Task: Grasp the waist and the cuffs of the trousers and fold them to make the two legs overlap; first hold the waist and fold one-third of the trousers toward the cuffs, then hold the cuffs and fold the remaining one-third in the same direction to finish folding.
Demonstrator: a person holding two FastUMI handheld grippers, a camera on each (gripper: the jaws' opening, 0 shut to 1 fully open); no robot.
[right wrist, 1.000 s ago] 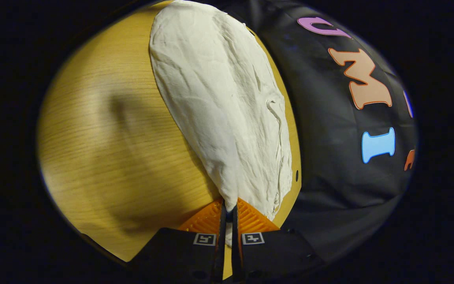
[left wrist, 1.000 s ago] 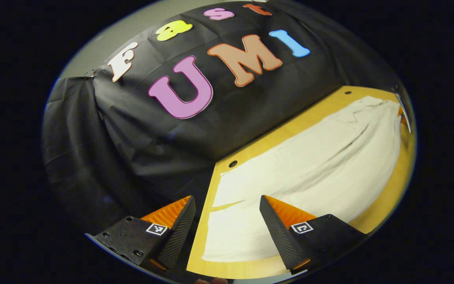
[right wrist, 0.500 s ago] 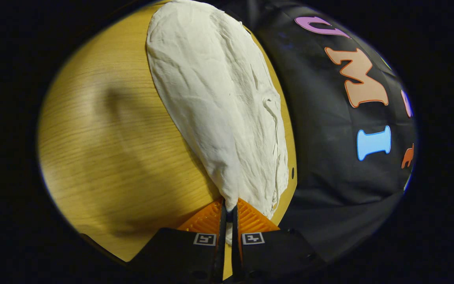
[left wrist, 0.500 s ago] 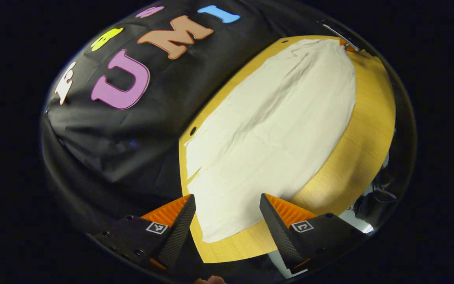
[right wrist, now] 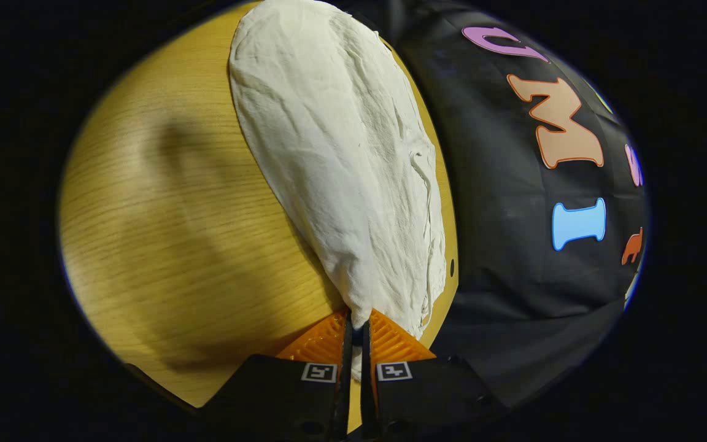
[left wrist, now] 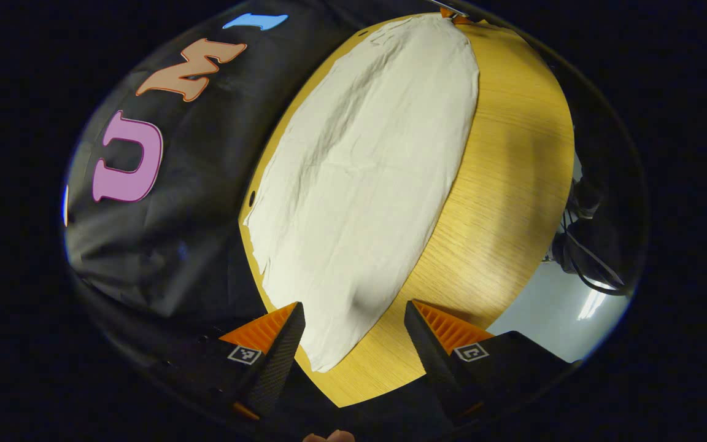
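Observation:
Cream-white trousers [left wrist: 366,178] lie lengthwise on the wooden table [left wrist: 501,184], legs stacked one on the other, close to the back edge. In the left gripper view my left gripper [left wrist: 353,325] hangs open just above the near end of the trousers, with cloth showing between its fingers but untouched. In the right gripper view the trousers [right wrist: 341,153] run away from me, and my right gripper [right wrist: 355,328] is shut on a pinch of cloth at their near end. That same gripper shows as a small speck at the far end of the trousers [left wrist: 452,11].
The black booth cloth [left wrist: 175,202] hangs right behind the table's back edge. Small holes [left wrist: 251,197] mark the tabletop near that edge. Off the table's front side is pale floor with a dark stand and cables [left wrist: 587,239]. Bare wood [right wrist: 175,215] stretches beside the trousers.
The left gripper has swung round and moved over the near end of the trousers, staying open. The right gripper keeps its hold and has barely moved.

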